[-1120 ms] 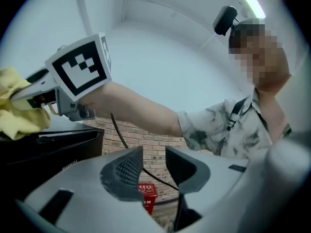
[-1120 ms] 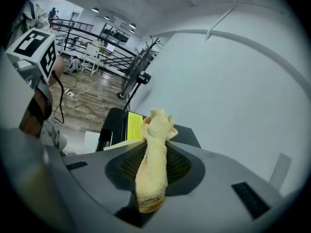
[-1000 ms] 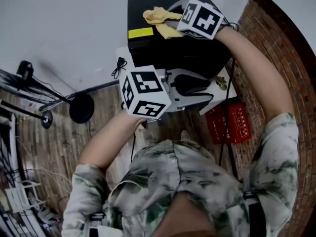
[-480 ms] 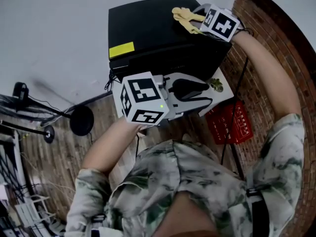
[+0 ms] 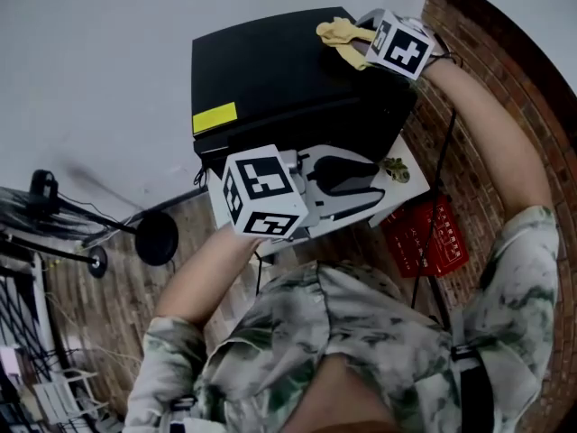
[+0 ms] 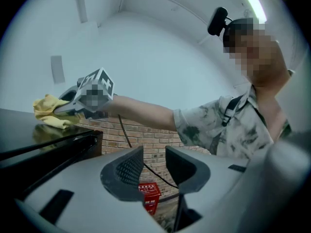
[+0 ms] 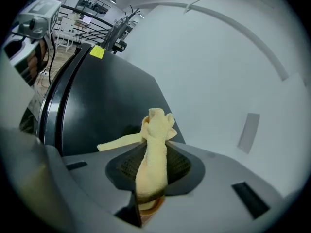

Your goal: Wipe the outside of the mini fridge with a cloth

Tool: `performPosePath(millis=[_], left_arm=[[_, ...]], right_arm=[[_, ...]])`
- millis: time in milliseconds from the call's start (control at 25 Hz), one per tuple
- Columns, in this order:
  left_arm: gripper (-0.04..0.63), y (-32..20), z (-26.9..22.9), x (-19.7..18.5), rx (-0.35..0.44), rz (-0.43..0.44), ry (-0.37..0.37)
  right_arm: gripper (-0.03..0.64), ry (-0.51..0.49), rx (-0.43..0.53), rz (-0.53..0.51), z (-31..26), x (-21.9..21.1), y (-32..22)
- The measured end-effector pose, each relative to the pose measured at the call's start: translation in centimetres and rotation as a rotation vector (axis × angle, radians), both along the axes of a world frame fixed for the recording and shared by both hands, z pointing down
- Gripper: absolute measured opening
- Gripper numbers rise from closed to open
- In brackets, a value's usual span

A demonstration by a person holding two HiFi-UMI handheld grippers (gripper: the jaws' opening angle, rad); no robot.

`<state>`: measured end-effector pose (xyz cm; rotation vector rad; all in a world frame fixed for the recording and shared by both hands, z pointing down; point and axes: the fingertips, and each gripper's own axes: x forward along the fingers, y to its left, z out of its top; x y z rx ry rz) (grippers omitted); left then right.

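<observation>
The right gripper (image 7: 150, 178) clamps the yellow cloth (image 5: 338, 32) atop the black mini fridge (image 5: 270, 70); the left gripper (image 6: 154, 171) stands open, empty; its yellow label (image 5: 215, 117) is unreadable

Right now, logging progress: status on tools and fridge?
Right tool shut on yellow cloth, on mini fridge top. Left tool open, empty. Top unobstructed.

- A red crate (image 5: 425, 242) sat at the right of the frame, on a brick-patterned surface (image 5: 505, 70).
- A black round stand base (image 5: 156, 239) lay at the left, with thin dark rods beside it.
- A white wall (image 5: 90, 61) filled the upper left.
- A white stand's corner (image 5: 413, 180) showed at centre right.
</observation>
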<state>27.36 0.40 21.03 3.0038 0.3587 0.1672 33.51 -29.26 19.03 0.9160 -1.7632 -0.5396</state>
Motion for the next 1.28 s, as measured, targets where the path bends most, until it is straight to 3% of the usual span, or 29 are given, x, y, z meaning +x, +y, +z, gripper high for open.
performPosePath(millis=[360, 560, 720, 920, 1280], left_arm=[[0.135, -0.8, 0.5, 0.4, 0.008, -0.024, -0.023], [0.135, -1.5, 0.5, -0.6, 0.011, -0.057, -0.018], [0.135, -1.9, 1.0, -1.5, 0.002, -0.089, -0.026], [0.135, -2.2, 1.4, -2.9, -0.005, -0.114, -0.031], [0.135, -2.1, 1.9, -3.0, -0.017, -0.079, -0.024]], right_arm=[[0.097, -0.045, 0.042, -0.242, -3.1, -12.9, -0.7], [0.097, 0.005, 0.085, -0.374, -3.7, -21.2, -1.5], [0.097, 0.076, 0.065, -0.405, -1.9, -24.2, -2.5], [0.097, 0.125, 0.033, -0.364, 0.2, -23.1, -4.8], [0.097, 0.166, -0.004, -0.144, 1.1, -13.0, -8.0]])
